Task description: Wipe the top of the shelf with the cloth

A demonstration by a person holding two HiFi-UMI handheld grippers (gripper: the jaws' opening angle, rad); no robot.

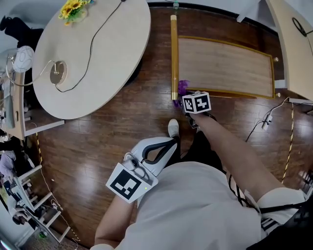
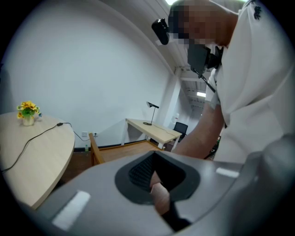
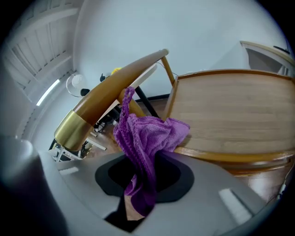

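The shelf top [image 1: 225, 68] is a light wooden panel with a darker frame, low over the floor ahead of me. A purple cloth [image 1: 182, 88] hangs at its near left corner. My right gripper [image 1: 190, 99] is shut on the cloth [image 3: 147, 133], which bunches up from the jaws and rests against the front edge of the shelf top [image 3: 230, 110]. My left gripper [image 1: 166, 145] is held back near my body, away from the shelf. In the left gripper view, the left gripper [image 2: 159, 193] is shut with nothing in it.
A wooden rail with a brass end [image 1: 173, 53] runs along the shelf's left side. A round table [image 1: 93, 53] with flowers [image 1: 72, 9] and a cable stands at the left. Part of a desk [image 1: 293, 44] shows at the right, floor cables [image 1: 266, 119] below it. My shoe [image 1: 173, 128] is near the shelf.
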